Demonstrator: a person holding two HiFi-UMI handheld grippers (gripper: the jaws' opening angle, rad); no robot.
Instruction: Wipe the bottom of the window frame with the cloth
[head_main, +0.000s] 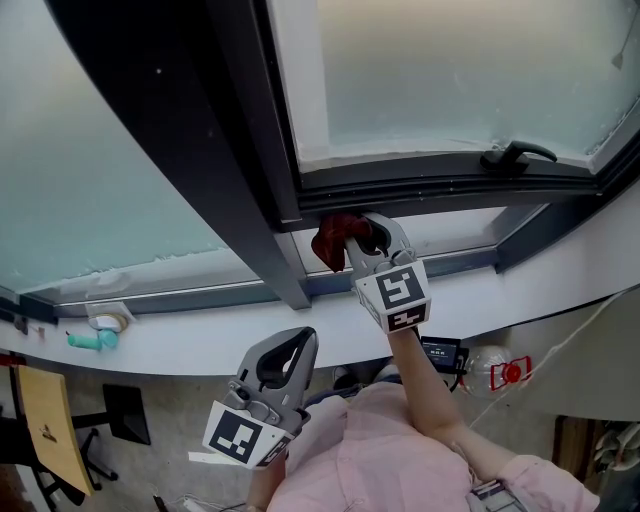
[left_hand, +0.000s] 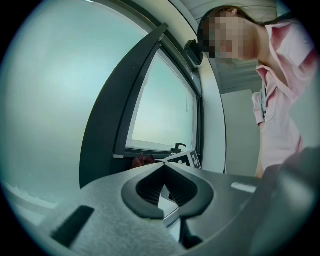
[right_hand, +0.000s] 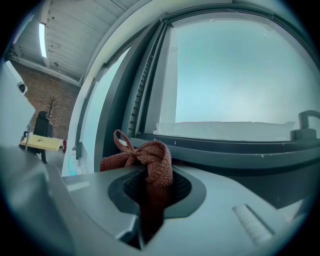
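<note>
My left gripper hung near me, jaws together on nothing. My right gripper was clamped on the cloth at the bottom left corner of the frame; the loose bunch could snag there and pull free.

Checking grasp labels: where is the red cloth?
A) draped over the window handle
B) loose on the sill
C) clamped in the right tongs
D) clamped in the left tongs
C: the right gripper view shows the right tongs shut on the red cloth.
</note>
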